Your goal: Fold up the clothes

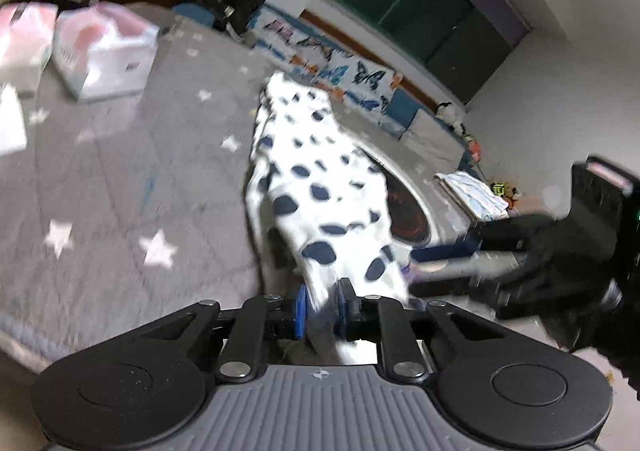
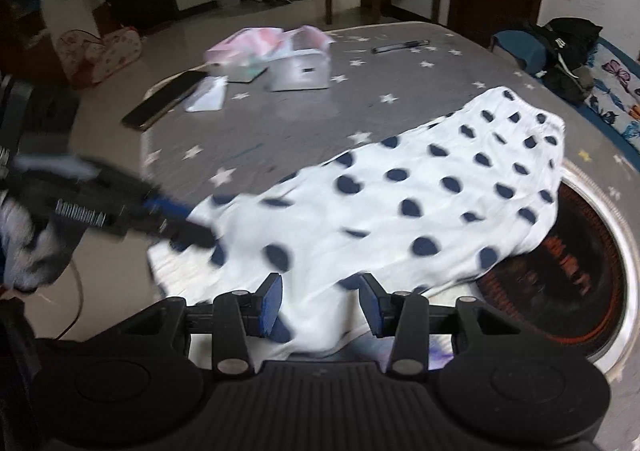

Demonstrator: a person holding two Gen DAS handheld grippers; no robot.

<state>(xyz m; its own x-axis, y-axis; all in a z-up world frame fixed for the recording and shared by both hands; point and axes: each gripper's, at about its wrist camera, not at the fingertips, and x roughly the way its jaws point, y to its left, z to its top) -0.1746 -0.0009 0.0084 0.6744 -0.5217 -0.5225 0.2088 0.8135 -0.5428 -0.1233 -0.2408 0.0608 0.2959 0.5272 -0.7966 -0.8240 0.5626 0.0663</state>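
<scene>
A: We're pinching the spotted garment in the left gripper, stretched over the gray star mat.

B: Only the right view's showing our right gripper gaping over the cloth, gripping nothing.

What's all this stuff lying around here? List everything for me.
Spotted garment: one, white with navy dots, spread on the table.
Table cover: one, grey with white stars, under everything.
Round heater plate: one, dark with red markings, partly under the garment.
Tissue packs: a few, pink and white, far side of the table.
Phone: one, black, left table edge.
Pen: one, dark, far edge.
Butterfly cushion: one, white and blue, along the wall.
Left tongs: blue pads pinching the garment's edge.
Right tongs: blue pads apart, over the garment's near edge.
</scene>
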